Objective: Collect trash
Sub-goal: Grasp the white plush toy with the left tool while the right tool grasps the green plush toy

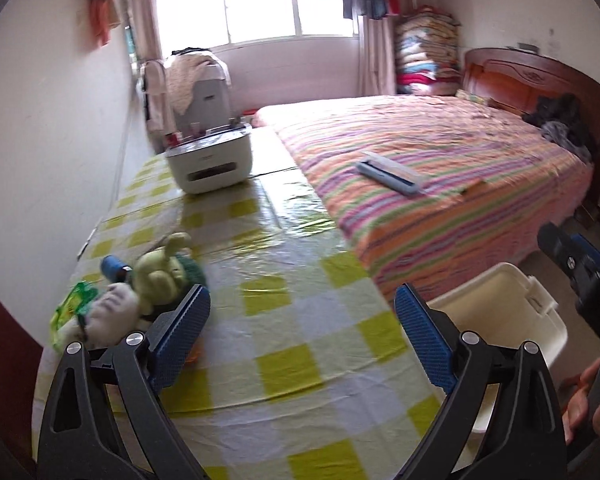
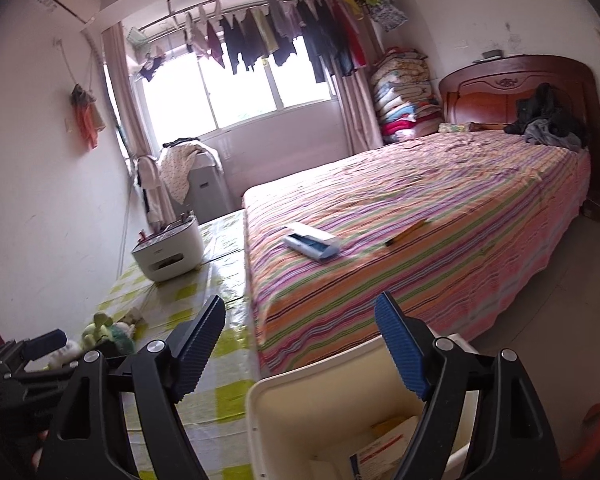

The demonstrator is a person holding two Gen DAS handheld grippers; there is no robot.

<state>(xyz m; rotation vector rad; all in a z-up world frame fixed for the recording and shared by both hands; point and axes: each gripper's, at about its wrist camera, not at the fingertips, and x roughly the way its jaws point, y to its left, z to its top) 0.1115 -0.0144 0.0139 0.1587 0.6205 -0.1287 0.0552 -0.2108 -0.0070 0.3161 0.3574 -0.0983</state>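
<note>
Trash sits heaped at nine o'clock in the left wrist view: a crinkled green plastic wrapper (image 1: 74, 304) and crumpled white paper wad (image 1: 114, 307) on the yellow-checked vinyl tablecloth (image 1: 284, 320). The left gripper (image 1: 302, 340) gapes wide, empty. The next move is probably to reach that heap.

From the right wrist, the right gripper (image 2: 300, 350) stands parted, gripping nothing, over the cream plastic bin (image 2: 300, 412) at six o'clock, printed papers inside.
</note>
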